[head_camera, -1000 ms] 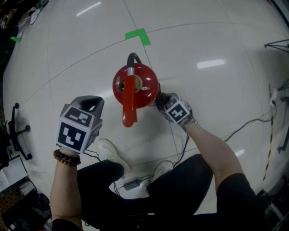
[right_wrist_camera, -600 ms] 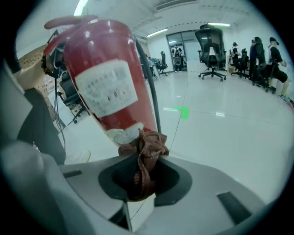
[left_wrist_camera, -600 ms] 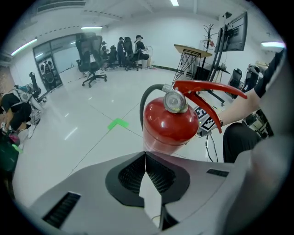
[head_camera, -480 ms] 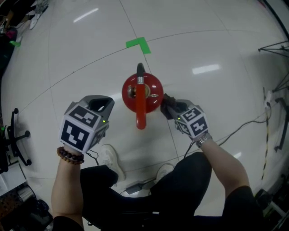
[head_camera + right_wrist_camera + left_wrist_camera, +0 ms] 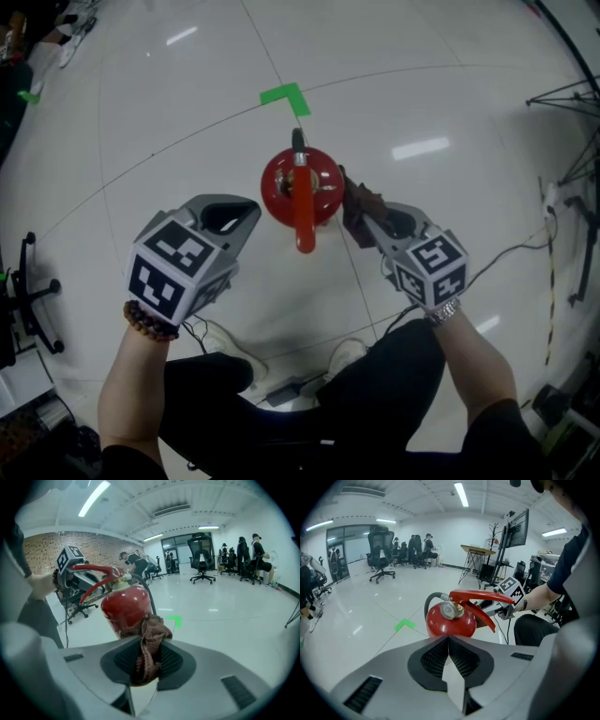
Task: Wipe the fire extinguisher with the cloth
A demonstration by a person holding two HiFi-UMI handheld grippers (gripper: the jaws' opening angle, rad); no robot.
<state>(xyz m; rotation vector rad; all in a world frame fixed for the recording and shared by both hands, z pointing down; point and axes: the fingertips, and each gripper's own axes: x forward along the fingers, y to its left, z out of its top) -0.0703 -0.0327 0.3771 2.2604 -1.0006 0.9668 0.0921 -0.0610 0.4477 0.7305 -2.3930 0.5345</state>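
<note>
Bright red fire extinguisher [image 5: 302,185], red lever [image 5: 305,223], black hose [image 5: 428,610], on a glossy white floor [image 5: 450,75] with a green tape corner [image 5: 286,97]. The cloth [image 5: 150,630] is a mottled brown. Left gripper [image 5: 448,640] and right gripper [image 5: 149,644] are grey with black ribbed pads [image 5: 433,657], each cube [image 5: 173,267] patterned in black-and-white squares

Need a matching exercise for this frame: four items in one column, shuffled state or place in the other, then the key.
Items
1. fire extinguisher
2. cloth
3. left gripper
4. green tape mark

State or place
A. shut, with nothing between the jaws
B. pinched in the jaws of the right gripper
C. stands upright on the floor, between the two grippers in the head view
D. stuck flat on the floor, beyond the extinguisher

Pairs: 1-C, 2-B, 3-A, 4-D
</note>
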